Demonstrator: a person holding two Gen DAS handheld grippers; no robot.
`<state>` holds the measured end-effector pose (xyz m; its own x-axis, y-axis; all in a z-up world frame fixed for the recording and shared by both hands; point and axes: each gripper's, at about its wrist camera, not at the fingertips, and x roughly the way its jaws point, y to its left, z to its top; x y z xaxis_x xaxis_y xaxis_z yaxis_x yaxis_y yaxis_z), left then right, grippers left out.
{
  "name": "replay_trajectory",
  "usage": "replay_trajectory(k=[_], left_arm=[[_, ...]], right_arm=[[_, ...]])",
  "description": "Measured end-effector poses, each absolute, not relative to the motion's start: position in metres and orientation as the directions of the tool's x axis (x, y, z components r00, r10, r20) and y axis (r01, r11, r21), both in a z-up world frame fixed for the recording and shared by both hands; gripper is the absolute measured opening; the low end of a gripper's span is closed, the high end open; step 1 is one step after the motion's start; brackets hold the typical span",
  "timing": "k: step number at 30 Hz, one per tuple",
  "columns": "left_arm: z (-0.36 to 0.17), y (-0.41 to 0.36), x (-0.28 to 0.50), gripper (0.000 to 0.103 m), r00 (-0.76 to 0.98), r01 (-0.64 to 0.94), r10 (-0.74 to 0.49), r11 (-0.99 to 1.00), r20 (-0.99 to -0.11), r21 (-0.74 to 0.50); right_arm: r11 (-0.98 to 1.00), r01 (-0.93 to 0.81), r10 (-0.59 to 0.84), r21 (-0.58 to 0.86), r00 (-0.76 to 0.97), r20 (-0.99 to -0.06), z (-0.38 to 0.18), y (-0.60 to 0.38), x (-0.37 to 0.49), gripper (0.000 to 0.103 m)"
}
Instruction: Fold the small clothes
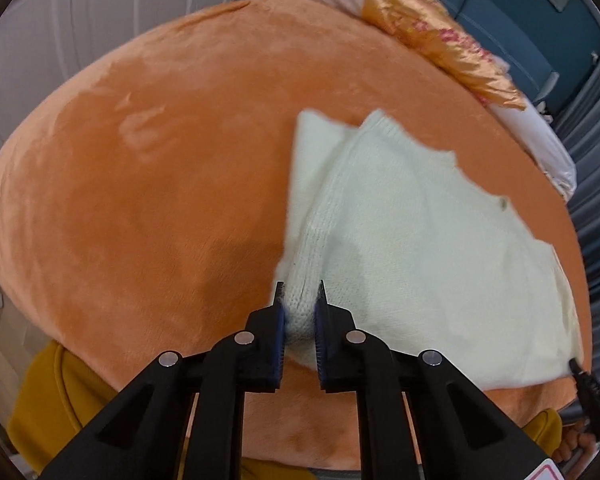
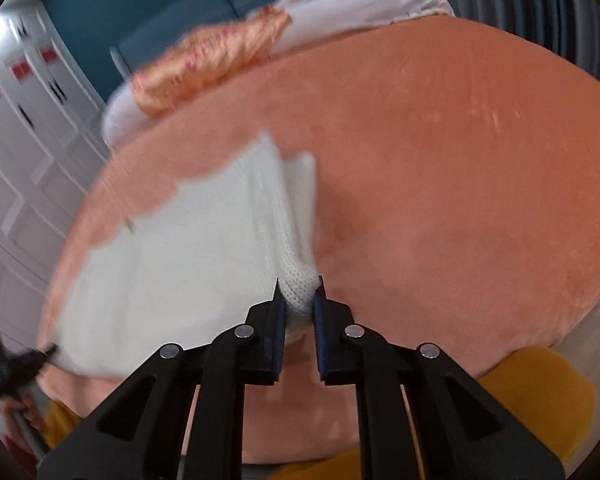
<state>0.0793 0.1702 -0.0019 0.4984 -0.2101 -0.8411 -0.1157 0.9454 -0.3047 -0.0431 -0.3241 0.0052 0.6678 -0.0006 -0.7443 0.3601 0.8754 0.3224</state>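
A white knit garment [image 1: 400, 220] lies spread on an orange plush blanket [image 1: 160, 200]. My left gripper [image 1: 300, 292] is shut on a bunched fold at the garment's near left corner, knit showing between the blue pads. My right gripper [image 2: 299, 288] is shut on a pinch of the same garment [image 2: 188, 248] at its near right corner. Each view catches the other gripper at the garment's opposite near corner: the right gripper [image 1: 576, 368] at the left wrist view's right edge, the left gripper [image 2: 48, 350] at the right wrist view's left edge. A raised ridge of knit runs back from each grip.
The orange blanket [image 2: 440, 180] covers a bed. A shiny orange patterned quilt [image 1: 440, 40] and white bedding [image 2: 360, 4] are piled at the far end. White cabinet doors [image 2: 20, 140] stand to one side, grey curtains [image 1: 592, 200] to the other. Mustard-yellow clothing of the person [image 1: 48, 400] shows near the bed's edge.
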Motion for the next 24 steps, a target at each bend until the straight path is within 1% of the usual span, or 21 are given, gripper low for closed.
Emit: replay_trajectory(k=[2,3,5,6,8,10,13,16,19,24], left_arm=[[-0.014,0.172,0.078,0.011,0.49,-0.135,-0.2,0.944,-0.849,-0.301],[-0.014,0.172,0.078,0.011,0.495,-0.138,-0.195,0.945,-0.847,-0.298],[-0.01,0.165,0.078,0.011,0.5,-0.122,-0.154,0.962,-0.852,-0.245],[-0.008,0.158,0.077,0.011,0.503,-0.104,-0.121,0.974,-0.856,-0.199],[-0.008,0.152,0.079,0.011,0.506,-0.085,-0.089,0.985,-0.858,-0.152],[-0.008,0.151,0.079,0.011,0.509,-0.083,-0.077,0.987,-0.857,-0.138],[-0.01,0.153,0.08,0.011,0.509,-0.094,-0.084,0.984,-0.857,-0.152],[-0.01,0.153,0.08,0.011,0.51,-0.093,-0.083,0.984,-0.856,-0.151],[-0.01,0.153,0.078,0.011,0.51,-0.093,-0.082,0.984,-0.856,-0.15],[-0.01,0.152,0.077,0.011,0.514,-0.083,-0.089,0.985,-0.853,-0.153]], right_arm=[[0.866,0.405,0.01,0.293,0.572,-0.82,-0.035,-0.327,-0.035,0.012],[0.859,0.411,0.018,0.306,0.572,-0.82,-0.04,-0.329,-0.036,0.013],[0.858,0.416,0.009,0.3,0.573,-0.819,-0.03,-0.329,-0.034,0.015],[0.862,0.42,-0.004,0.284,0.566,-0.824,-0.025,-0.327,-0.033,0.016],[0.87,0.427,-0.035,0.248,0.554,-0.832,-0.015,-0.319,-0.033,0.017],[0.876,0.436,-0.087,0.206,0.563,-0.822,-0.001,-0.312,-0.036,0.018],[0.886,0.435,-0.141,0.162,0.584,-0.799,0.017,-0.3,-0.038,0.018],[0.916,0.358,-0.096,0.181,0.633,-0.768,0.034,-0.277,-0.029,0.018],[0.955,0.215,0.013,0.203,0.655,-0.756,0.047,-0.23,-0.008,0.018],[0.976,-0.002,0.173,0.216,0.608,-0.775,0.041,-0.143,0.031,0.018]])
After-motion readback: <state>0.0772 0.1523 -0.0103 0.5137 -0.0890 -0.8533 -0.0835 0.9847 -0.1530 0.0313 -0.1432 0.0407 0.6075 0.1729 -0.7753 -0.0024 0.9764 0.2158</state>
